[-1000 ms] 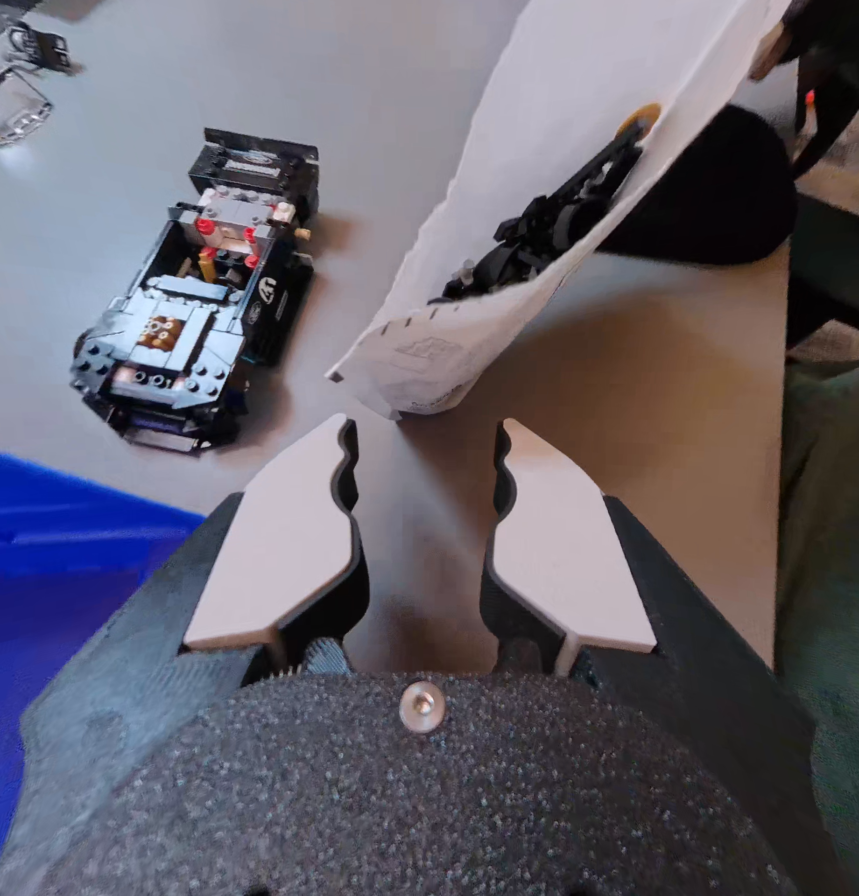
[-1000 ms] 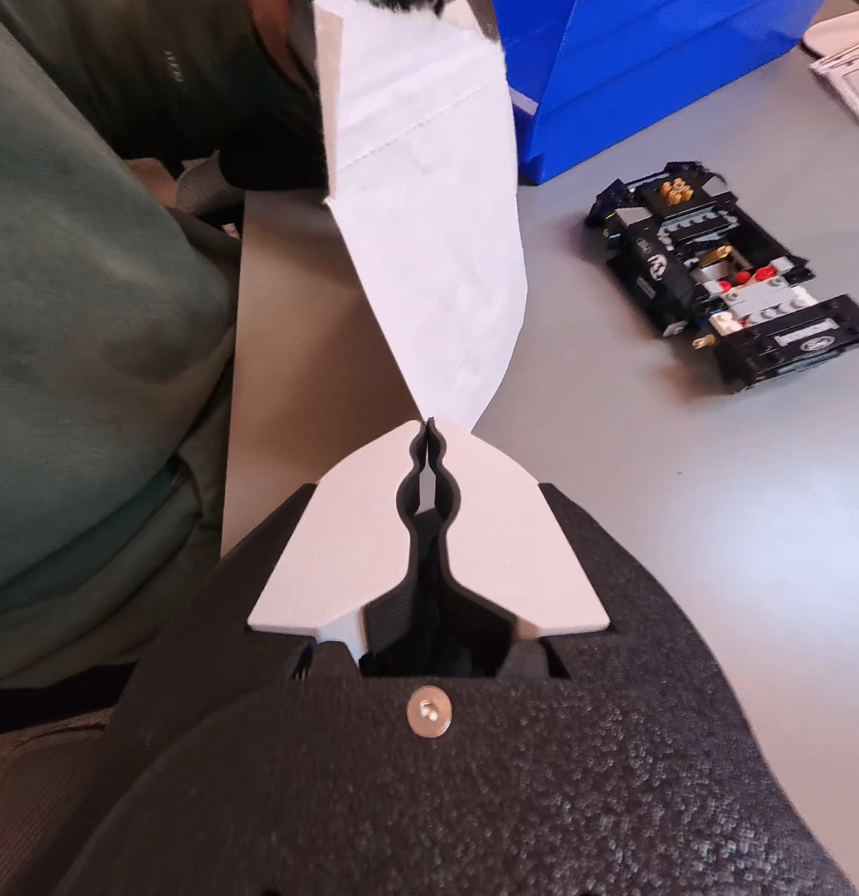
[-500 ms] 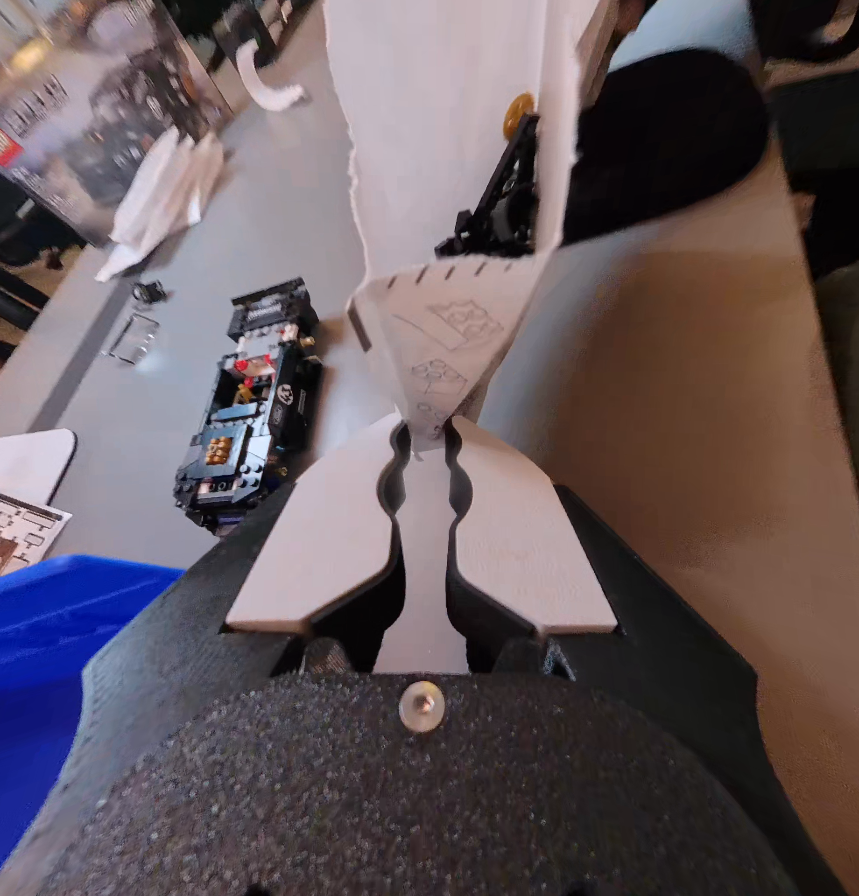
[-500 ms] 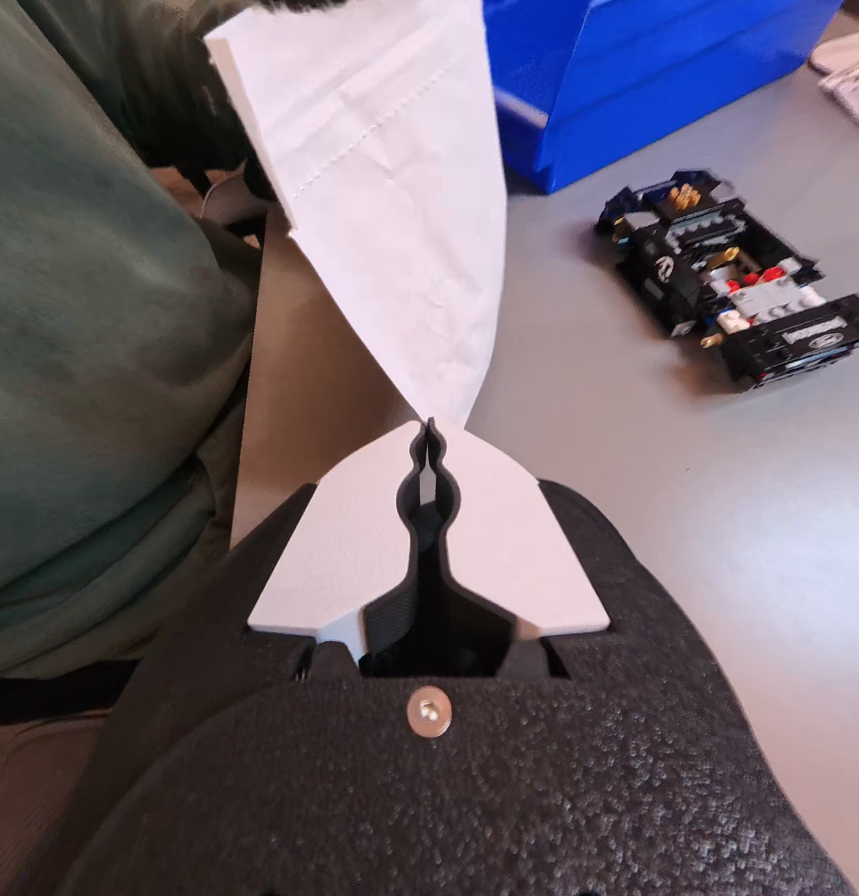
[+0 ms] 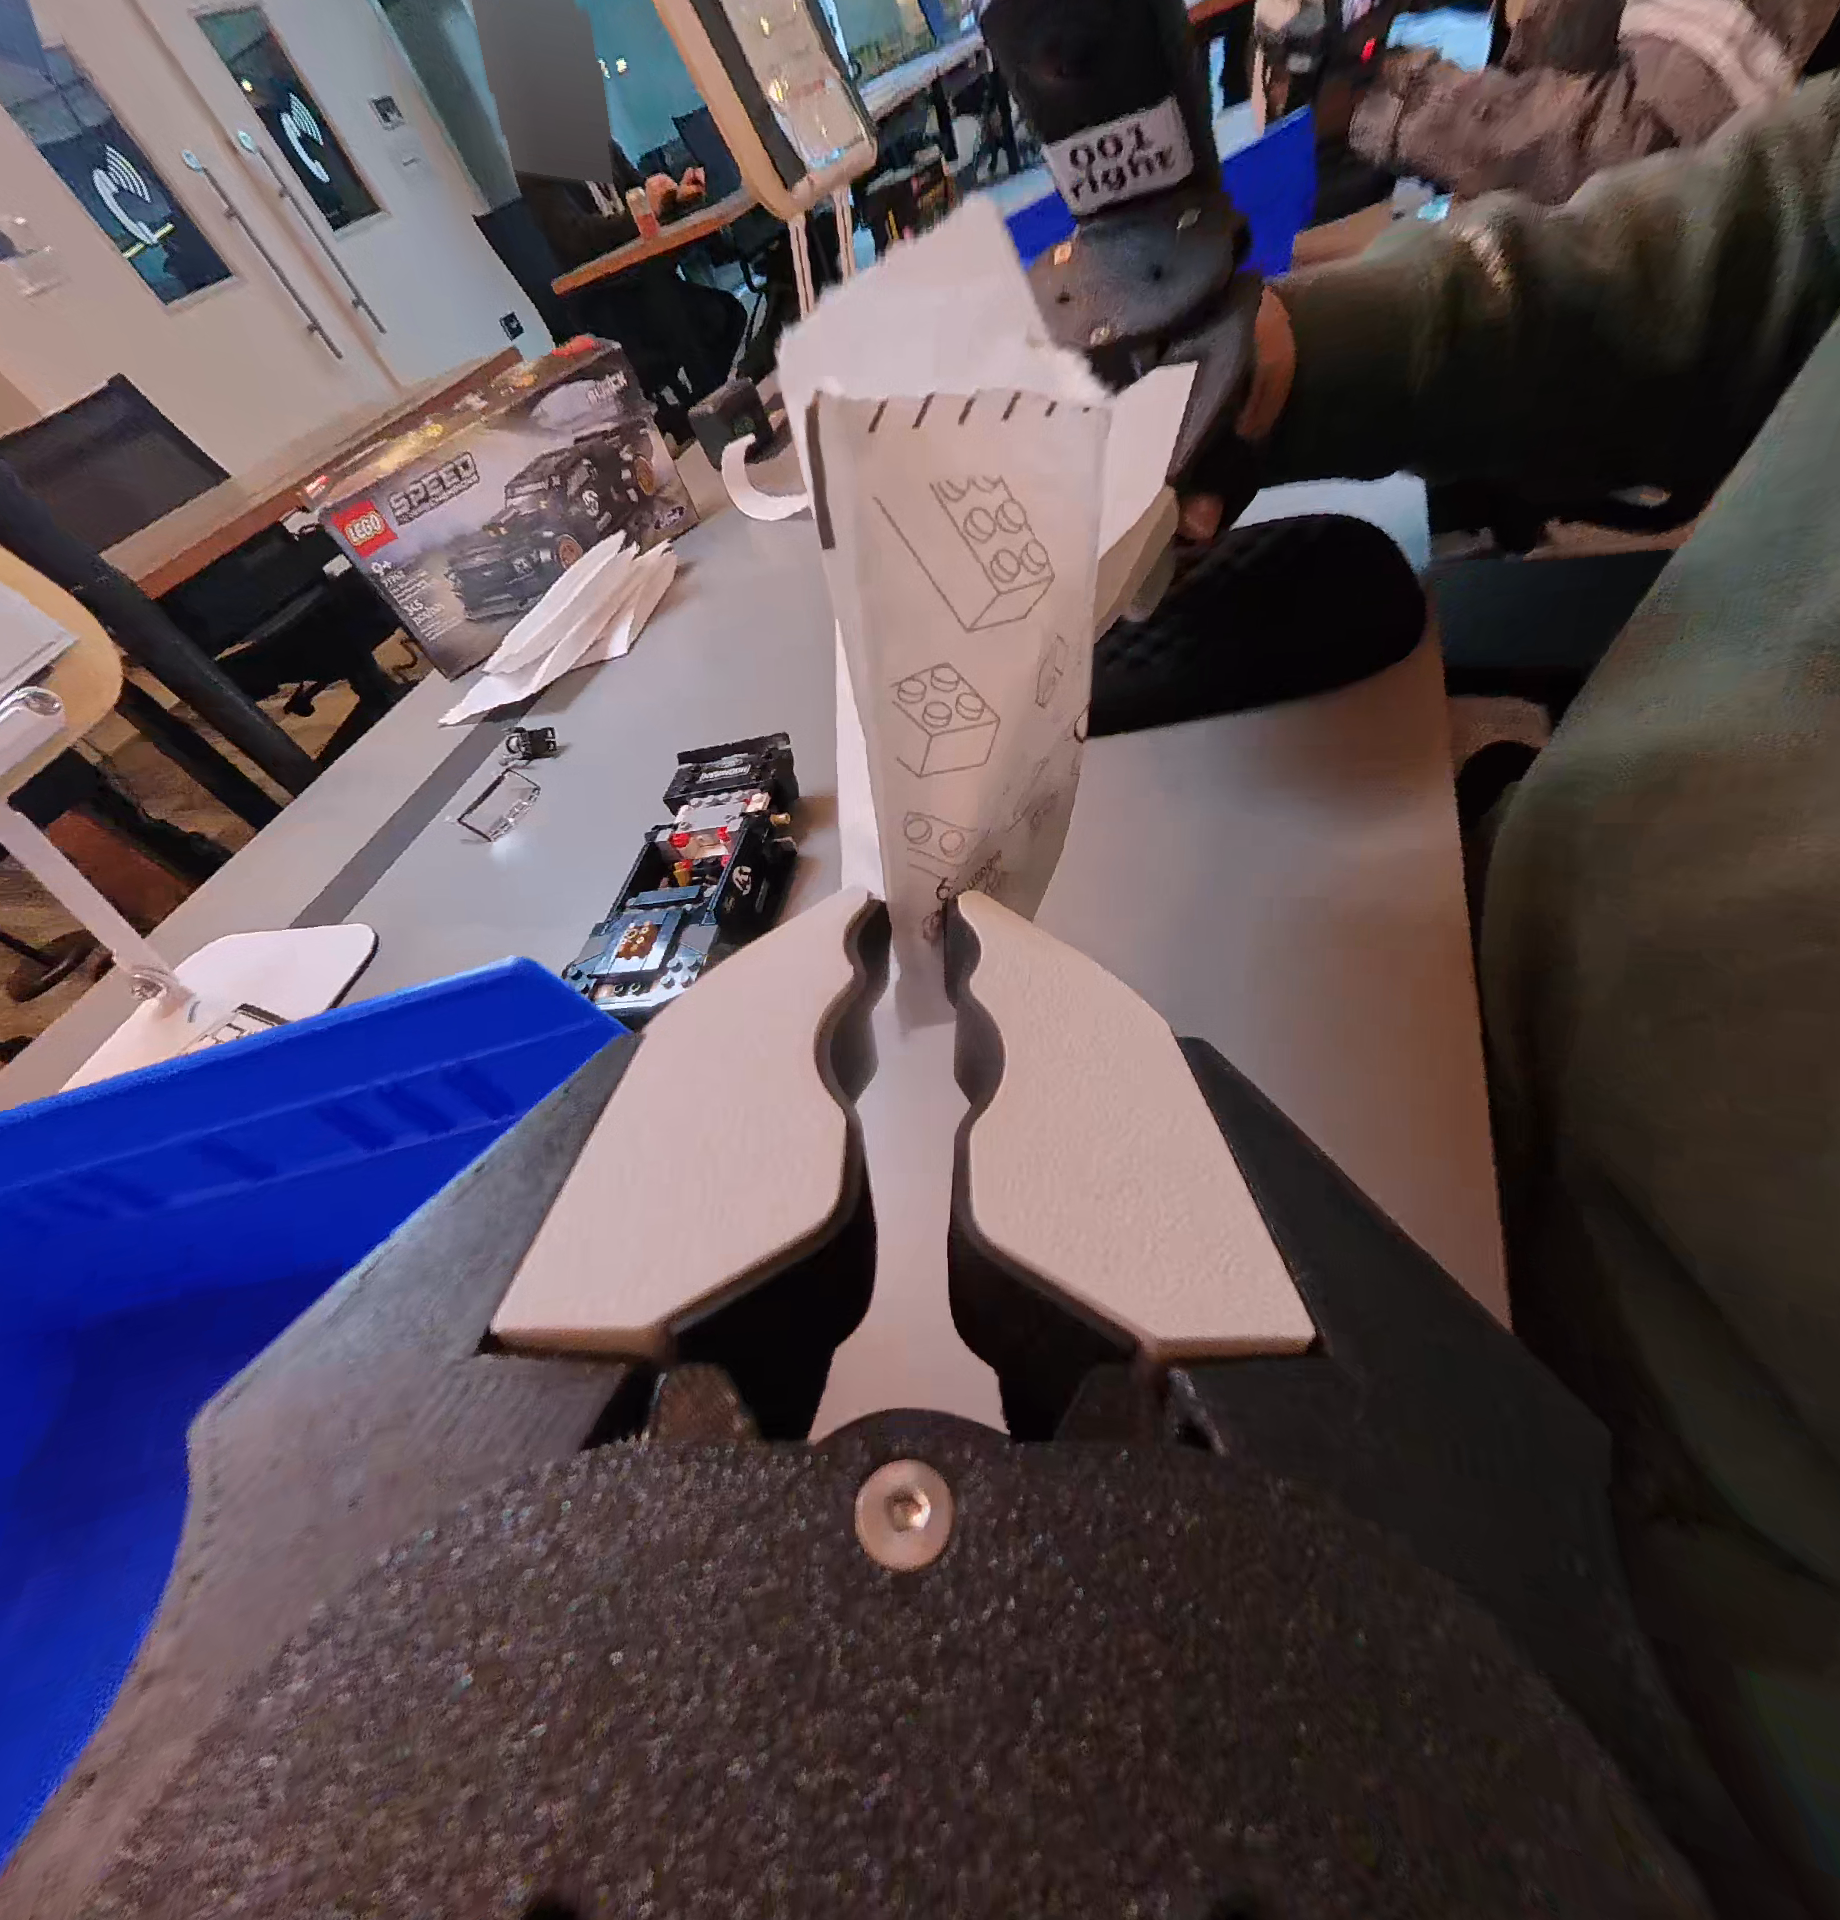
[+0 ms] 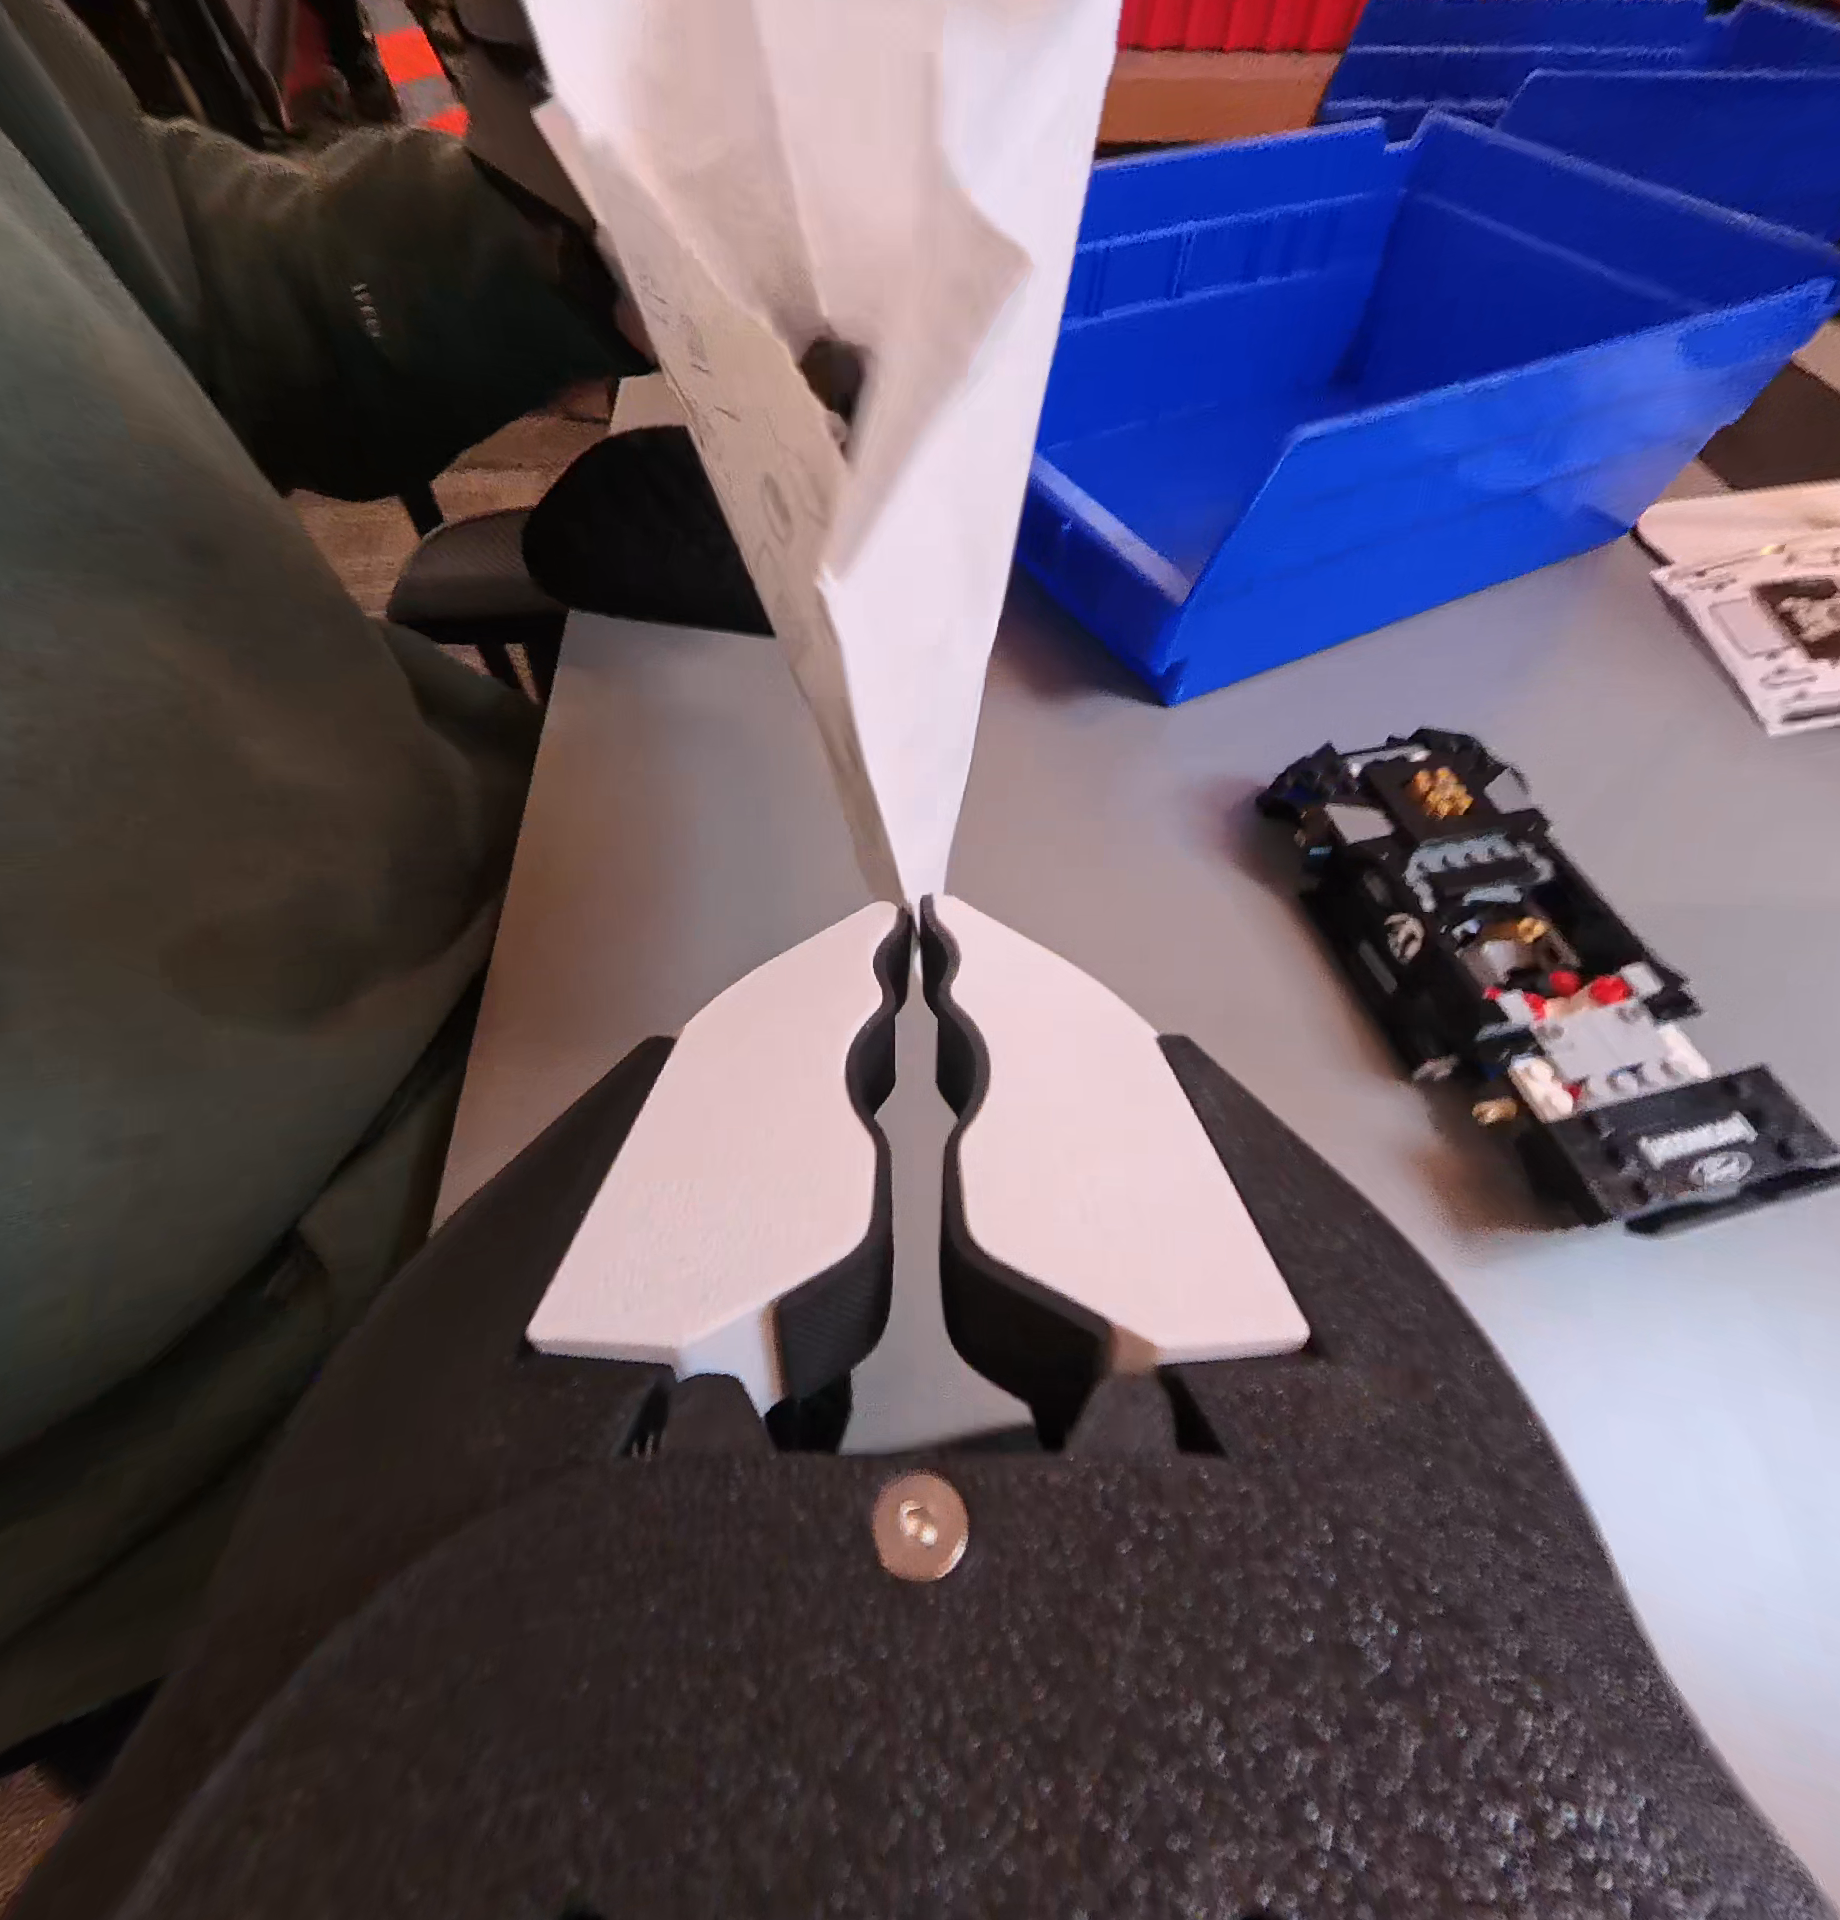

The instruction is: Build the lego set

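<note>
Grey table (image 5: 1259,935) bears the car build (image 6: 1539,987) beside blue bins (image 6: 1415,416); both grippers' fingers (image 5: 1082,1122) pinch the white paper bag (image 5: 957,623).

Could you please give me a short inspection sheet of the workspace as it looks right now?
Surface: grey table, bare near its front edge.
Job's things: white paper bag held up between both grippers; part-built black car lying on the table.
Clutter: blue bins, instruction booklet, set box, empty bags.
Grippers: left gripper pinches one bag corner, right gripper another.
Cables: nothing seen.
Surroundings: other tables, chairs and people behind.
</note>
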`<state>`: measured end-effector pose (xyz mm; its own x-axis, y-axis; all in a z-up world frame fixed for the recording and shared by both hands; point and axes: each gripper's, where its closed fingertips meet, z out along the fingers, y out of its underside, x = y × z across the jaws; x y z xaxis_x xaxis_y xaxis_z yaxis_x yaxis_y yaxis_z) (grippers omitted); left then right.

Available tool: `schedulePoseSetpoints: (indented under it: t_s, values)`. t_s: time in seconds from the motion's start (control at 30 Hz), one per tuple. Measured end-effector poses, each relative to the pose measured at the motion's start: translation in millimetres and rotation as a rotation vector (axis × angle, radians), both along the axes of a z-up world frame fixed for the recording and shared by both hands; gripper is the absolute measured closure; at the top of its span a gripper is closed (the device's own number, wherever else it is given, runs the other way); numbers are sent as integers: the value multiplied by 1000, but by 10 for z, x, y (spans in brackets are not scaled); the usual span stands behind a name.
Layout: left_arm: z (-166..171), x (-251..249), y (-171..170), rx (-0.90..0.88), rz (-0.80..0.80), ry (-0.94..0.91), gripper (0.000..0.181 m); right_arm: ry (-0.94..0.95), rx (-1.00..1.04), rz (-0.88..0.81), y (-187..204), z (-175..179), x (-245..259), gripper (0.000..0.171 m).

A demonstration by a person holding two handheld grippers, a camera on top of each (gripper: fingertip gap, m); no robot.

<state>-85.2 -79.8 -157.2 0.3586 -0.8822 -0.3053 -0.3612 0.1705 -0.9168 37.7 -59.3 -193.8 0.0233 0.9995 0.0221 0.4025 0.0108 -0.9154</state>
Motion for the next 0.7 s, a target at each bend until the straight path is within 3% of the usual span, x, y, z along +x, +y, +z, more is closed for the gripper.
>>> schedulePoseSetpoints:
  t_s: [0.4, 0.7]
  values:
    - [114, -503, -62, -134, 41, -223, 177, 20, 86, 71, 21, 160, -699, 171]
    - [431, -774, -141, -131, 11, -414, 179, 104, 54, 84, 175, 421, -935, 165]
